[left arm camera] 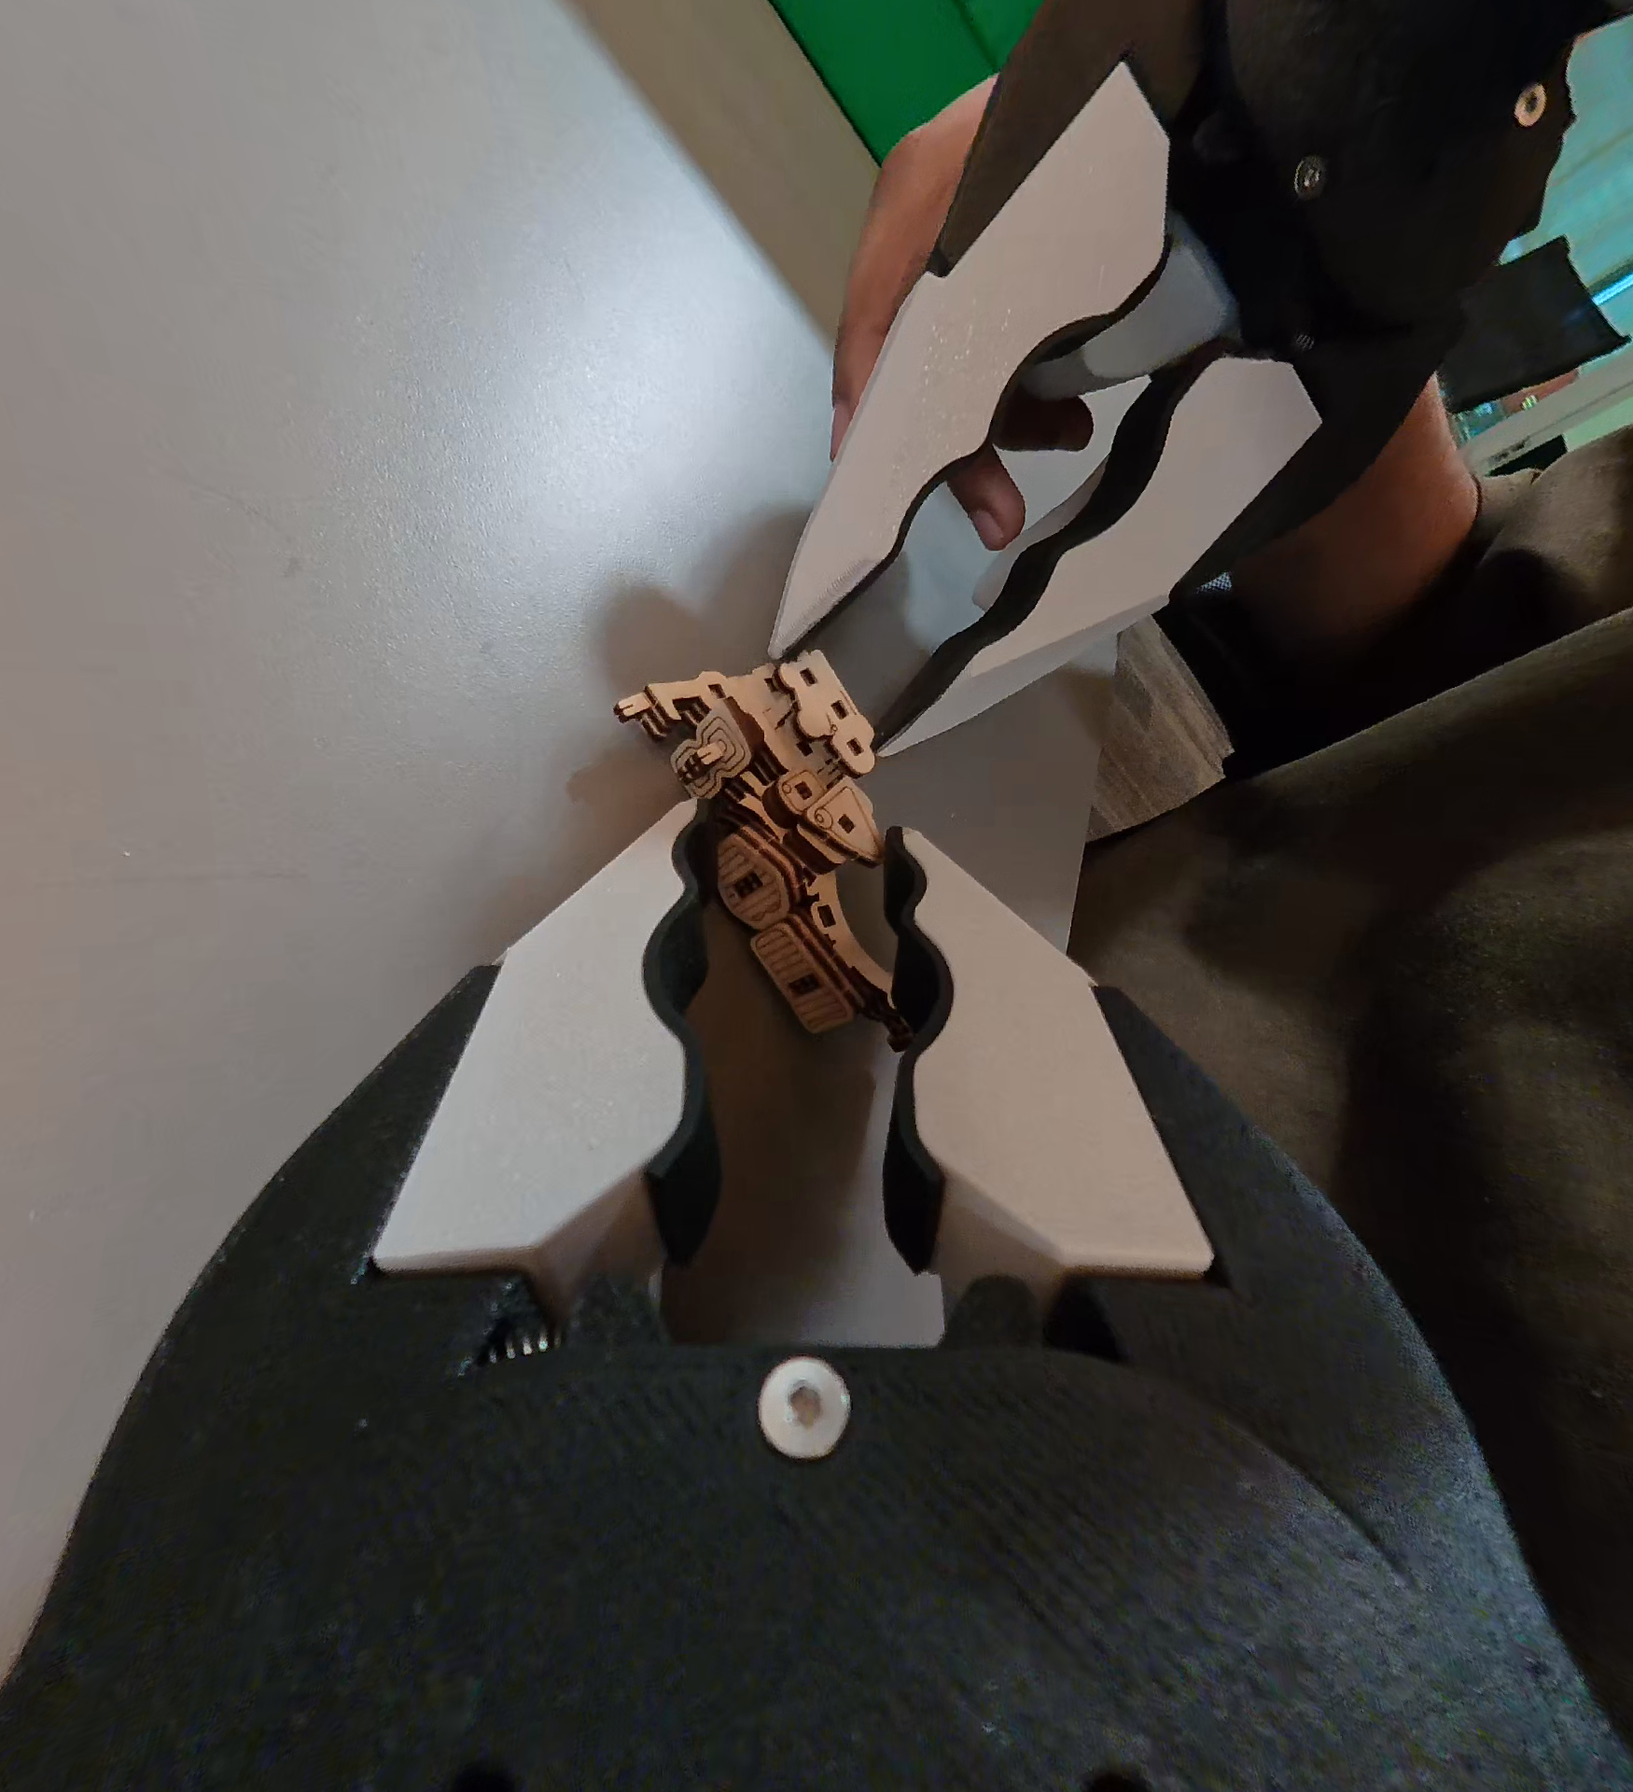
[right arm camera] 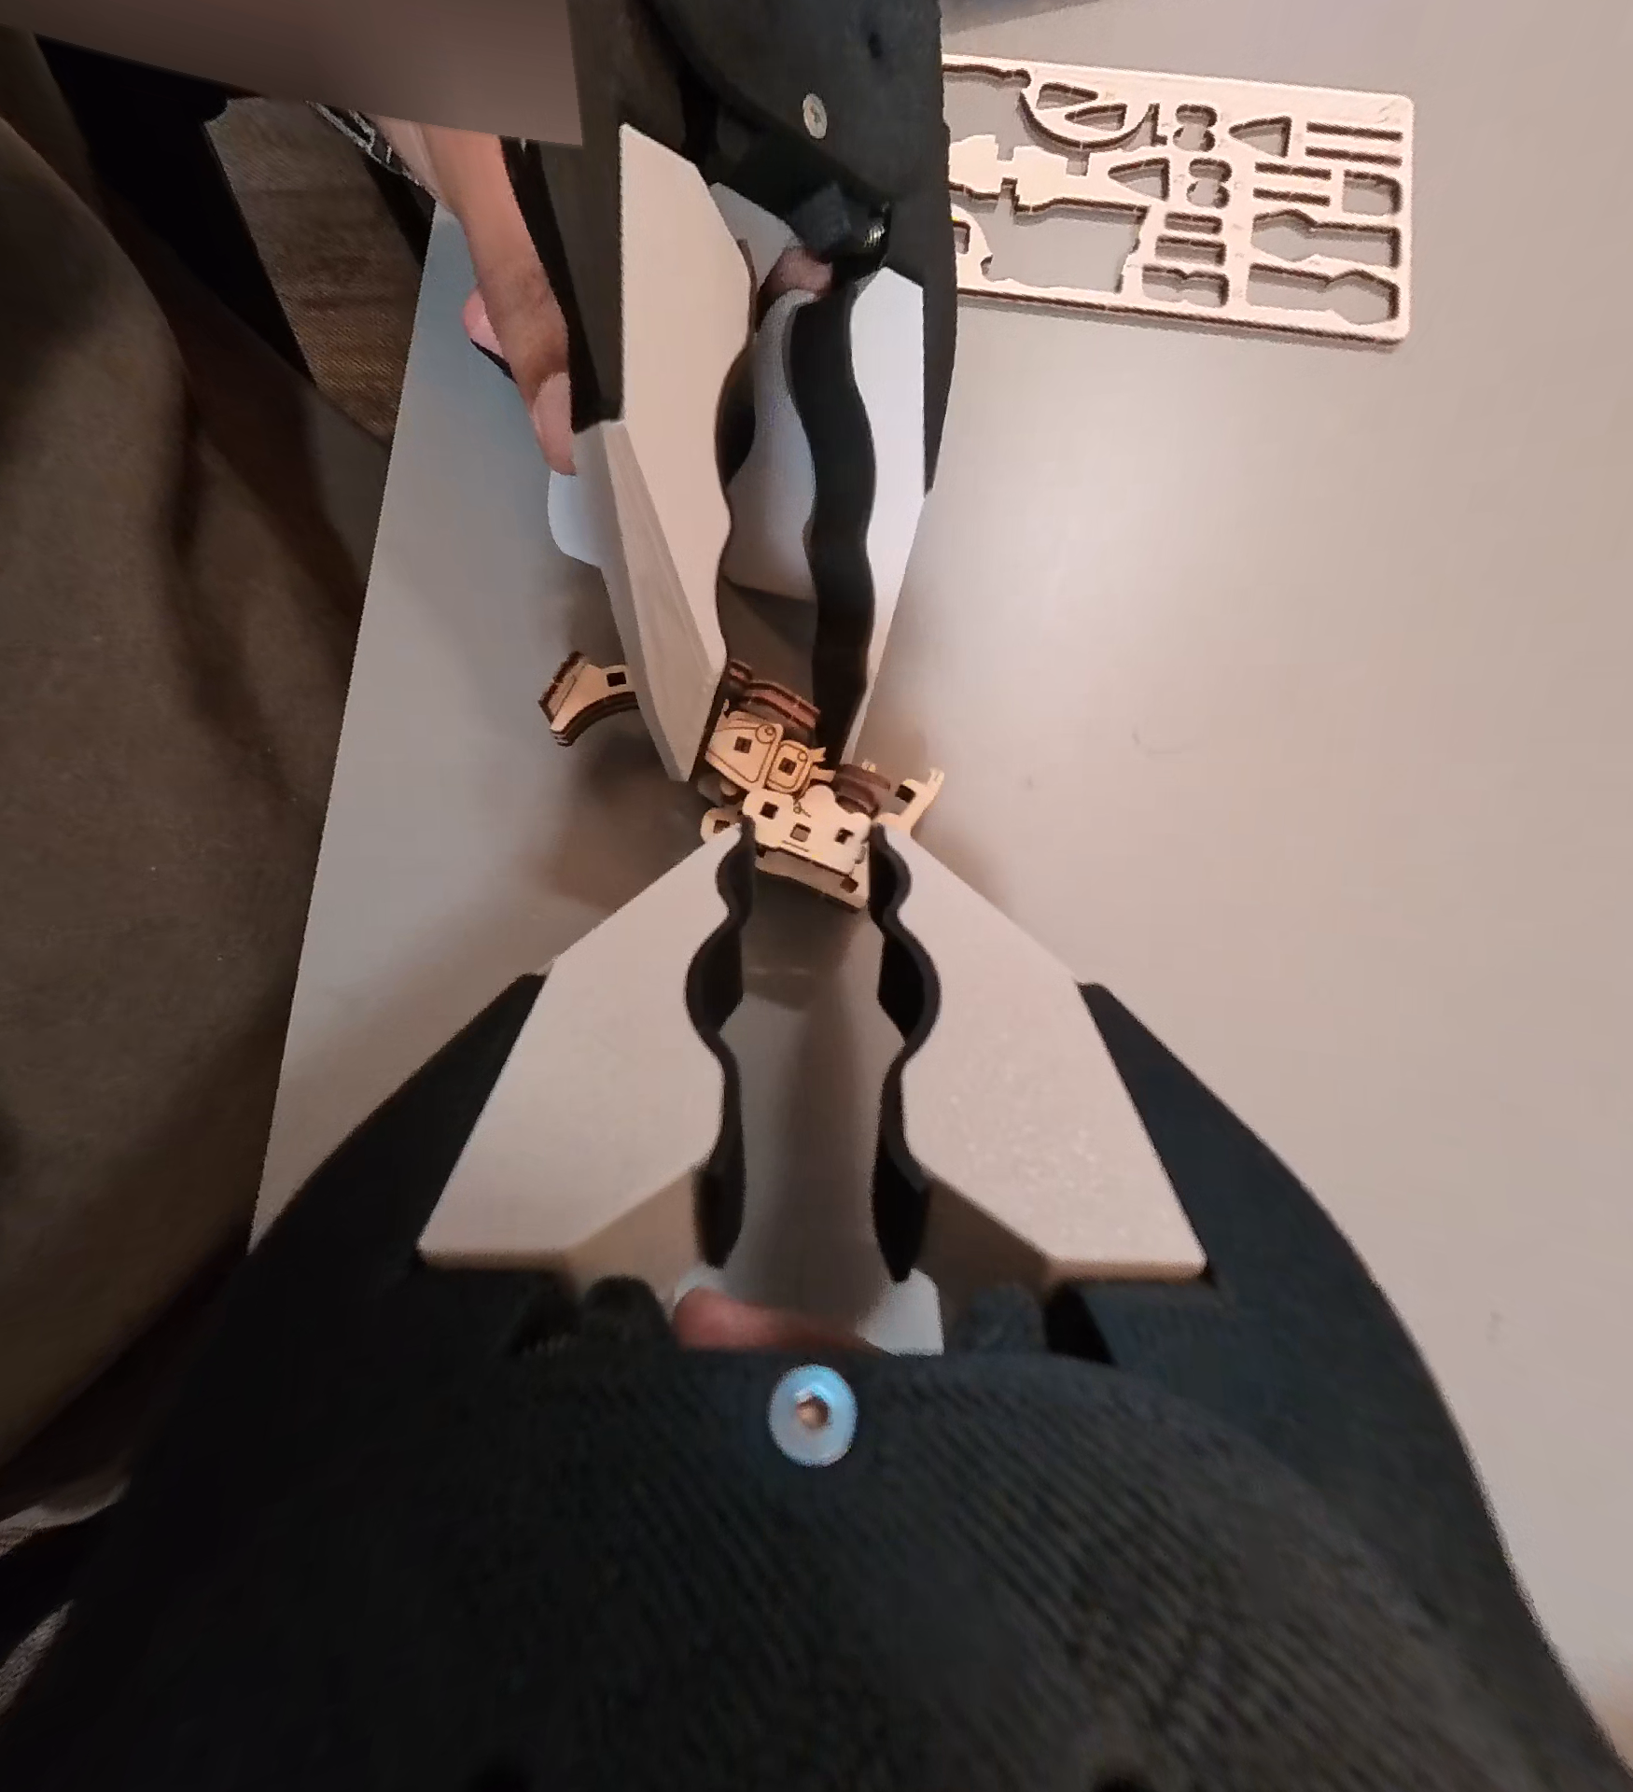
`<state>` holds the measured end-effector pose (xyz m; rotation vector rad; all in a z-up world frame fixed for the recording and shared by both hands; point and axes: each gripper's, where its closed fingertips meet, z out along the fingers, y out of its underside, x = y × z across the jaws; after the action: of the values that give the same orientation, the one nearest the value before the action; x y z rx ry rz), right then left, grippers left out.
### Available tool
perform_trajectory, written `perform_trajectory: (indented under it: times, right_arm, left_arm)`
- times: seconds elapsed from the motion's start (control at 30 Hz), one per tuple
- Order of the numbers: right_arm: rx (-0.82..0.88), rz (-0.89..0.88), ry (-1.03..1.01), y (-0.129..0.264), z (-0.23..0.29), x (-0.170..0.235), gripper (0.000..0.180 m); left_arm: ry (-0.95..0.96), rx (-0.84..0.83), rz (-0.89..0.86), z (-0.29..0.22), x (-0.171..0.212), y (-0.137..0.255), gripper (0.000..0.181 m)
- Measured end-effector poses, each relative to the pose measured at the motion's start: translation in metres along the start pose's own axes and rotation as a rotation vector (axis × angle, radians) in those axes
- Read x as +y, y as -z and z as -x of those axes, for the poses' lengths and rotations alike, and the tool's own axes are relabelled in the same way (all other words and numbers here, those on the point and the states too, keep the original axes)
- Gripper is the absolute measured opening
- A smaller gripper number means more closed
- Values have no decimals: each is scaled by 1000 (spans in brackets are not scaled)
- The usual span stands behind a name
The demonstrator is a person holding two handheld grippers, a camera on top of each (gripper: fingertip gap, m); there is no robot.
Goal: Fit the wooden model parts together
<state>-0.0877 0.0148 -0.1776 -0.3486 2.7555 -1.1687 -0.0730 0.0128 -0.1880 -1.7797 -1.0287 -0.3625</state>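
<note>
A light wooden model (left arm camera: 774, 902) with engraved panels and a curved tail is held just above the grey table (left arm camera: 308, 485). My left gripper (left arm camera: 793, 836) is shut on the model's middle. My right gripper (left arm camera: 830, 703) comes in from the upper right, shut on a small notched wooden part (left arm camera: 817, 693) at the model's far end. In the right wrist view my right gripper (right arm camera: 811, 840) grips that part (right arm camera: 808, 824). The left gripper (right arm camera: 762, 758) comes down from above onto the model body (right arm camera: 754, 752). The tail (right arm camera: 585, 703) sticks out to the left.
A punched-out wooden parts sheet (right arm camera: 1181, 291) lies flat on the table at the far right. The table edge (right arm camera: 357, 679) runs close on the left, with a person's olive clothing (right arm camera: 115, 679) beyond it. Hands (right arm camera: 527, 320) hold the gripper handles. Left and right tips are no more than a few centimetres apart.
</note>
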Motion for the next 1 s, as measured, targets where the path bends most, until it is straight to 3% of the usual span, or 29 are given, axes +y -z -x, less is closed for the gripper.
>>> perform_trajectory:
  times: [1.0]
  right_arm:
    - [4, -1, 16, 0, 1, 0, 21]
  left_arm:
    - [3, -1, 0, 0, 0, 0, 32]
